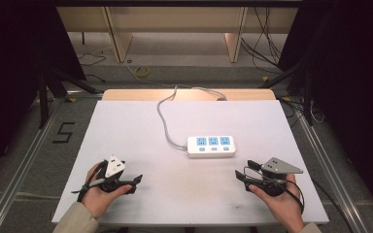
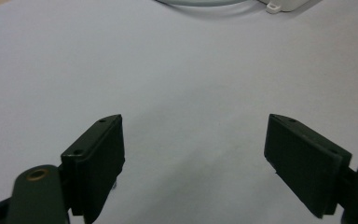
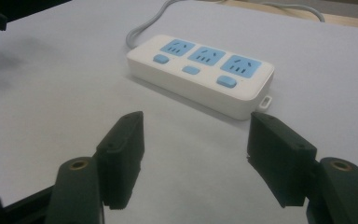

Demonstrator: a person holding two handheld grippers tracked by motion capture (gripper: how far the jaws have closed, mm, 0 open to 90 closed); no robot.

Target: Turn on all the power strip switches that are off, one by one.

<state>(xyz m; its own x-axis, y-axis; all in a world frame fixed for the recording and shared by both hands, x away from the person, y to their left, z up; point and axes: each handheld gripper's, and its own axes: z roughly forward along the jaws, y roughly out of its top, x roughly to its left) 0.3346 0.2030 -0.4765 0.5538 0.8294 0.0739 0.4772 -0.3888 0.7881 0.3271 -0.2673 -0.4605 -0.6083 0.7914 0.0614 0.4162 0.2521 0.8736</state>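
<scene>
Approach stage: my left hand-held gripper (image 2: 193,154) and right hand-held gripper (image 3: 196,156) gape wide, empty. Next: right reaches the power strip (image 3: 200,74) on the bench (image 1: 141,126).

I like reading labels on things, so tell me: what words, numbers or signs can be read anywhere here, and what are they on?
"5": a black numeral marked on the grey floor left of the table.
The power strip: no brand or word can be read on it; its blue sockets and buttons carry no legible marks, as the right gripper view shows too.
Nothing written shows on either gripper.
</scene>
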